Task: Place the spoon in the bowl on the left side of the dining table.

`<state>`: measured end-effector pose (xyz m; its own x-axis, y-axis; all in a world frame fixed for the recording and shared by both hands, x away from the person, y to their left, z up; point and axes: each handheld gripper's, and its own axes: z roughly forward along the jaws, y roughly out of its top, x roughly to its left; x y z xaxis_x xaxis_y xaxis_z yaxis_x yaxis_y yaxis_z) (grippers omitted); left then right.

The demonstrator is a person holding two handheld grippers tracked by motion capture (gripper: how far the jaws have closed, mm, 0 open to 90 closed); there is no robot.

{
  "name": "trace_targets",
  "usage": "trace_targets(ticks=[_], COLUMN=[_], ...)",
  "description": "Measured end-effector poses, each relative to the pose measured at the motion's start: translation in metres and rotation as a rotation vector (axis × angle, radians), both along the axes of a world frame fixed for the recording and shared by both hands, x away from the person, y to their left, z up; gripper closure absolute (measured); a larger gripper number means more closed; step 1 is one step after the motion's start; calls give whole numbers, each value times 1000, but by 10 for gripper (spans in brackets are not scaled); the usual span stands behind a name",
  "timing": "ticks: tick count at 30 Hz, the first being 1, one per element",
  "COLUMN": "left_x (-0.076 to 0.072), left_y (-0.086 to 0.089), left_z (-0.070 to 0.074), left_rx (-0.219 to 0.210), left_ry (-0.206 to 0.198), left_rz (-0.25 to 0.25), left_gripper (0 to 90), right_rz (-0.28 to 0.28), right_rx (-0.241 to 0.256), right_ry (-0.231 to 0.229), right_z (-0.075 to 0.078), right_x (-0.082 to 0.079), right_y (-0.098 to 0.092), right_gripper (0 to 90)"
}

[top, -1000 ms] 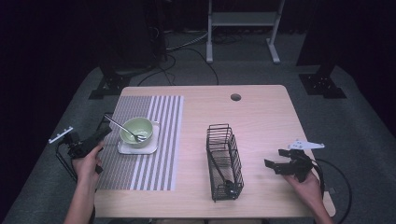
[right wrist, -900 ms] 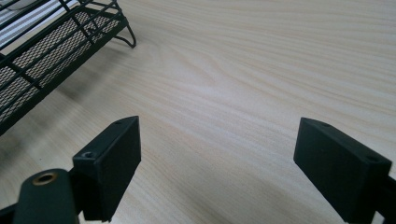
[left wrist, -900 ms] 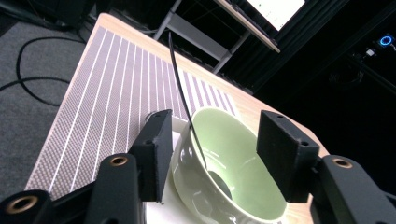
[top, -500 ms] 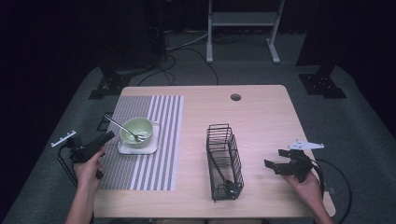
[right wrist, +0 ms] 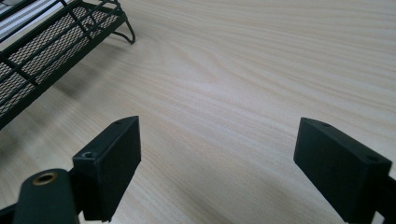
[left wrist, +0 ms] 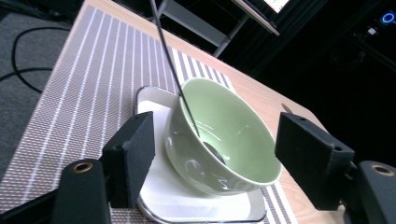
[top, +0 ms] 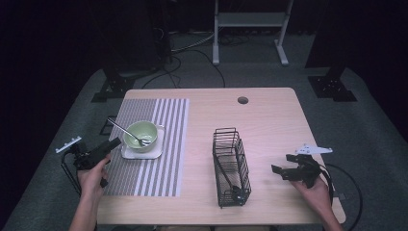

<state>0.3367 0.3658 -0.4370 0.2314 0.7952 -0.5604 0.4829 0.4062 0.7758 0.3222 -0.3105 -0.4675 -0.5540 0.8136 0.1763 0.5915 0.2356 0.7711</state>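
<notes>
A pale green bowl [top: 141,133] stands on a square white plate [top: 142,153] on the striped placemat [top: 159,144]. A metal spoon [top: 126,129] leans in the bowl with its handle pointing out to the left. My left gripper [top: 114,143] is open at the mat's left edge, just short of the plate. In the left gripper view the bowl [left wrist: 224,140] and the spoon handle [left wrist: 170,65] sit ahead between the spread jaws of the gripper [left wrist: 219,140]. My right gripper [top: 281,166] hovers open over bare wood right of the wire basket [top: 232,166]; nothing lies between its jaws [right wrist: 219,154].
The black wire basket holds a dark utensil [top: 227,177] and stands mid-table; its corner [right wrist: 46,42] shows in the right gripper view. A cable hole [top: 243,100] sits at the table's [top: 269,125] far side. Cables trail off both table sides.
My left gripper has edged right, closer to the plate and bowl. The right gripper, bowl and basket have stayed put.
</notes>
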Motion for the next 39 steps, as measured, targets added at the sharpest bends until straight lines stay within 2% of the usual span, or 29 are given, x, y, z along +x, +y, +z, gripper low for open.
trace_targets(ticks=[5, 8, 20, 26, 28, 39], left_x=[-1, -3, -8, -8, -9, -9], left_y=[-5, -9, -20, -27, -29, -41], left_z=[0, 1, 2, 2, 1, 0], left_rx=[14, 20, 44, 44, 47, 47], left_ry=[2, -13, -30, -26, -20, -18], left_rz=[-14, -20, -50, -65, -66, -99], left_gripper=[228, 204, 175, 172, 137, 136], right_rz=[-2, -4, -5, -4, -5, -6], right_rx=[0, 1, 2, -1, -1, -1], right_ry=[-3, -3, -9, -11, -10, -10], right_z=[1, 1, 2, 2, 2, 2], right_x=[-1, -1, -2, -3, -3, -3], right_y=[-1, -2, -3, -3, -3, -3], right_gripper=[138, 138, 138, 138, 138, 138])
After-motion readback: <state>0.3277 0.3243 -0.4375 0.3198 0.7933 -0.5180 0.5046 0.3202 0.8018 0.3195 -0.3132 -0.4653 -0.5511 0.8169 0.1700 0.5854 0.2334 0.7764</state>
